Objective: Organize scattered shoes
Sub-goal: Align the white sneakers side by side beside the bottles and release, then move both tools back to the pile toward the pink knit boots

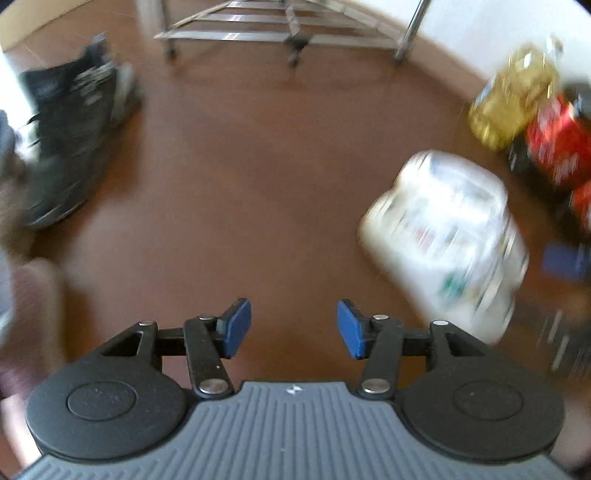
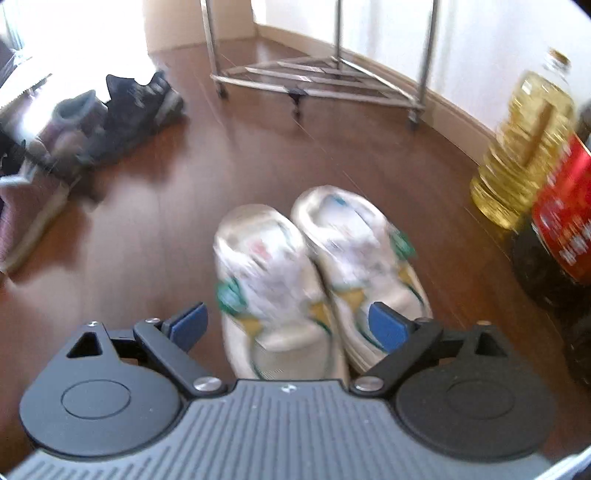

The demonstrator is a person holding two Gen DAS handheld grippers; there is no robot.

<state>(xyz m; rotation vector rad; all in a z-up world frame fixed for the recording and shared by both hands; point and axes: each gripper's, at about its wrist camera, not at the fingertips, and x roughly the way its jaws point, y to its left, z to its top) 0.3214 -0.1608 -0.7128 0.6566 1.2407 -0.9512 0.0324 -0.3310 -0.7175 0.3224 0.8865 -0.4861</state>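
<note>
Left wrist view: the left claw [image 1: 294, 328] is seen spread partway, w/ nothing between its blue pads, only bare brown floor [image 1: 258, 177]. A white shoe pair [image 1: 447, 236] is seen off to the right of the claw, blurred, not touched. A black shoe [image 1: 74, 140] is seen far to the left & ahead. A metal rack [image 1: 288, 26] is seen straight ahead, well apart. An oil bottle [image 1: 517, 92] & a red-label bottle [image 1: 557, 144] are seen far right.

Right wrist view: the right claw [image 2: 288, 325] is seen spread wide. The white shoes [image 2: 314, 266] are seen side by side, touching each other, right in front of the claw & partly between its pads. No pad is seen pressing on them, so nothing is pinched. Dark shoes [image 2: 136, 107] & pinkish ones [image 2: 40, 177] are seen to the left & ahead, in a messy bunch.

Step, as a guess: the white pair looks set down neatly & let go. Next, the messy bunch on the left should prob. be reached for, one shoe at a time, w/ the claws kept wide till a shoe is between the pads.

Writing: white marks are seen on the red label, but too blurred to be read. No brand can be told.
</note>
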